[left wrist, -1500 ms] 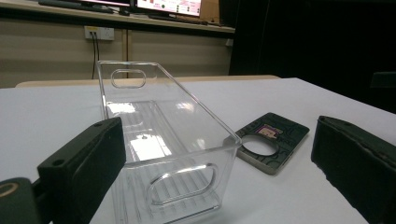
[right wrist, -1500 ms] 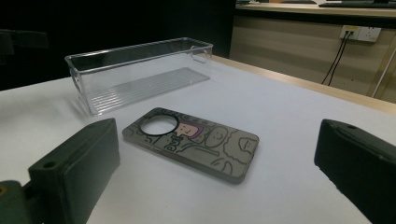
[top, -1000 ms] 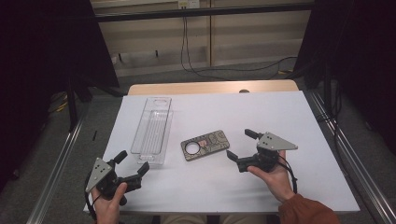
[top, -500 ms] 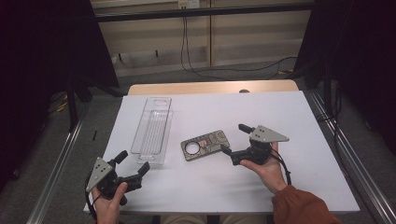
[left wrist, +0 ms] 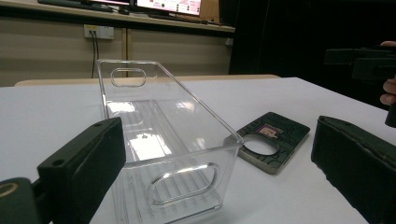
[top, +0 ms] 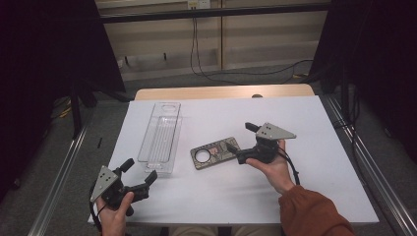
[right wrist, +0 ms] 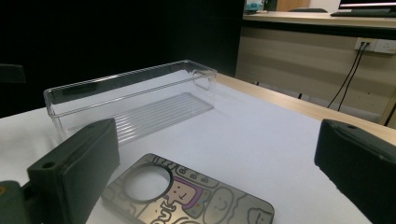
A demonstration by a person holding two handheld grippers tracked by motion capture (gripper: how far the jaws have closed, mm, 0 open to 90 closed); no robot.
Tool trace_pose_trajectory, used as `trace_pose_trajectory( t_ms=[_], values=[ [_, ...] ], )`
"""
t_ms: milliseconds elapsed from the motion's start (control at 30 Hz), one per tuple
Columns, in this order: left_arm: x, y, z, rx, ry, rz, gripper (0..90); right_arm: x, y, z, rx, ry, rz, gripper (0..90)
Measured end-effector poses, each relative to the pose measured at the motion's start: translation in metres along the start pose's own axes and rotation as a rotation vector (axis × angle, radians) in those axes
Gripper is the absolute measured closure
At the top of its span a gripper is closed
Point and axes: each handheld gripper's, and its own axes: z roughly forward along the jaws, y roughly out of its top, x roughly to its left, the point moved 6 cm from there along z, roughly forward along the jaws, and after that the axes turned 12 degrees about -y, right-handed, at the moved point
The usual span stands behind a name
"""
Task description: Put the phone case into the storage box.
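Now:
R gripper (top: 239, 144): moved in toward card (top: 216, 152) vs 1 s ago, jaws open, straddling its near end; grasp looks next.
L gripper (top: 139, 174): unmoved, jaws open, by bin (top: 161, 137).
Card: flat on tabletop (top: 305, 128), right of bin.
Surface: white sheet.
Room: dark curtains, wall cables.

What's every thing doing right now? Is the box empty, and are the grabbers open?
Bin: upright, empty, no lid.
Card: flat on the table, picture side up, free, right of the bin.
Left gripper: jaws open, holding nothing, near the bin's close end.
Right gripper: jaws open, holding nothing, just over the card's right end.
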Motion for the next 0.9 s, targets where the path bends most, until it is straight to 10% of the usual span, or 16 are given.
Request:
trace_pose_trajectory(
  t_ms=[400,900],
  values=[
    [0.000,-0.001,0.001,0.008,-0.007,-0.003,3.1,-0.024,0.006,0.029,0.012,-0.064,0.011,0.5],
    [0.000,-0.001,0.000,0.011,-0.015,0.003,3.1,-0.016,0.017,0.065,0.020,-0.042,-0.046,3.4]
  ],
)
